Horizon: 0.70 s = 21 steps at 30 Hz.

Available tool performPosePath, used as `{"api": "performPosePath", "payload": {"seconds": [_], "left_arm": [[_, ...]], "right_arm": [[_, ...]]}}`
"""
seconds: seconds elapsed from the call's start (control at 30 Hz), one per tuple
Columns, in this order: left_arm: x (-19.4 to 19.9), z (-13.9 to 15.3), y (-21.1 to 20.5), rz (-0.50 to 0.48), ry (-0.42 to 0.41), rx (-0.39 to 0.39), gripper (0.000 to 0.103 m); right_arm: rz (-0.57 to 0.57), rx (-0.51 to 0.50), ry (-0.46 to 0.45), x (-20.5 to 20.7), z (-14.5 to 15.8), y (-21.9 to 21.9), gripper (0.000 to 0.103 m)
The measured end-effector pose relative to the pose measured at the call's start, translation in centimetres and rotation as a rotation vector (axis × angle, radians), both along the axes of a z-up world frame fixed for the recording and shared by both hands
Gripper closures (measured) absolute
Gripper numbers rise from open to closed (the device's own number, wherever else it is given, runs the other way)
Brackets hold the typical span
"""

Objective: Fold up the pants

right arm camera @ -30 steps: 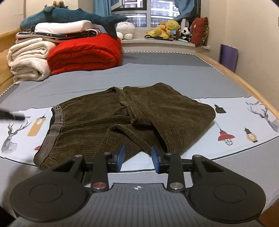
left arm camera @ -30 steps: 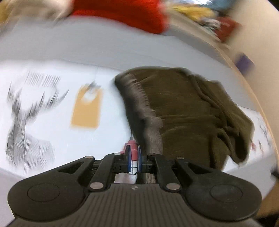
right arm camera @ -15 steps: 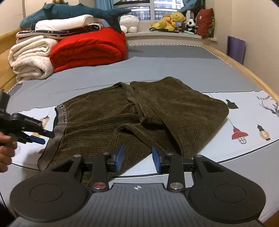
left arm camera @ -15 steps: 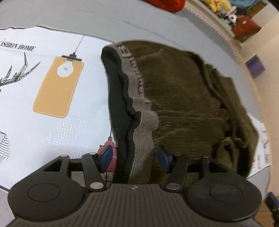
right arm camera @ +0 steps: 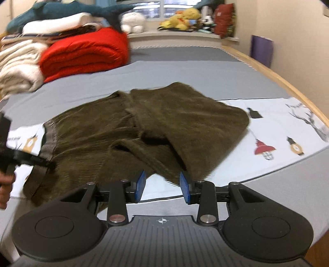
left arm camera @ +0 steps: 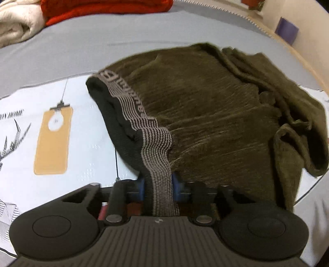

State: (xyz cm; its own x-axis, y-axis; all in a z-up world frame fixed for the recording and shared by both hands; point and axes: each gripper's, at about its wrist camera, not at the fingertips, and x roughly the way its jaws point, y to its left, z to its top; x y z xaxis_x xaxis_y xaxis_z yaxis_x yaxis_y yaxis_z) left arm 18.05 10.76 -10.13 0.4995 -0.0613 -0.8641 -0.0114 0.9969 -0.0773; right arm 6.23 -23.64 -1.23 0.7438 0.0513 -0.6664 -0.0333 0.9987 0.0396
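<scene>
Gripping stage: left hand-held gripper (left arm camera: 158, 188) just closing on waistband (left arm camera: 158, 156) of pants (right arm camera: 144, 131) on the bed; right hand-held gripper (right arm camera: 162, 185) spread, empty, before the hem; next, probably grip there.

Olive-brown ribbed corduroy pants (right arm camera: 144, 131), evenly coloured, with a taupe-and-black striped knit waistband (left arm camera: 158, 152) bearing dark lettering and a black lining. Printed white bedsheet panel (left arm camera: 88, 131) patterned with an orange rectangular lamp motif (left arm camera: 52, 141), black line-drawn deer, red and orange lanterns (right arm camera: 263, 149) and small black text. Plain pale grey mattress cover (right arm camera: 185, 67). Bright red folded quilt (right arm camera: 82, 55), cream fleecy blanket (right arm camera: 18, 67), dark teal plush shark (right arm camera: 61, 12), yellow plush toys (right arm camera: 181, 18), purple flat board (right arm camera: 262, 49). Black gripper bodies with blue finger pads (right arm camera: 140, 184)
</scene>
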Motion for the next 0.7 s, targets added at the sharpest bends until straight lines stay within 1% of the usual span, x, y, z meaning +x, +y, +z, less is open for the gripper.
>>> {"api": "performPosePath", "payload": {"seconds": [0.07,0.17,0.27,0.33,0.4,0.53,0.6,0.63,0.67,0.7], "left_arm": [[-0.7,1.1,0.5,0.006,-0.038,-0.015,0.082],[-2.4,2.8,1.2,-0.006,-0.1,-0.008,0.083],[-4.1,3.9,3.0,0.001,-0.112,0.004,0.083],[-5.3,4.1,5.2,0.036,-0.102,0.023,0.083],[-6.6,4.3,7.7,0.092,-0.088,0.045,0.084],[-9.0,4.2,13.1,0.197,-0.032,0.061,0.084],[-10.0,4.0,14.6,0.221,-0.004,0.077,0.082],[-10.4,4.0,15.1,0.226,0.009,0.085,0.078],[-10.8,4.1,15.5,0.232,0.021,0.09,0.071],[-10.9,4.4,15.5,0.244,0.025,0.105,0.067]], "right_arm": [[-0.028,0.003,-0.036,-0.6,0.5,-0.5,0.064],[-0.038,0.0,-0.076,-1.4,0.9,-0.9,0.064],[-0.036,-0.008,-0.086,-2.0,0.9,-0.6,0.064],[-0.028,-0.019,-0.084,-2.2,0.8,-0.3,0.064],[-0.017,-0.034,-0.08,-2.4,0.7,0.4,0.064],[0.013,-0.047,-0.079,-2.6,0.6,1.8,0.064],[0.03,-0.044,-0.077,-2.6,0.8,2.5,0.064],[0.04,-0.042,-0.076,-2.5,0.8,2.8,0.064],[0.053,-0.04,-0.076,-2.4,0.9,3.0,0.064],[0.071,-0.04,-0.078,-2.2,1.2,3.4,0.064]]}}
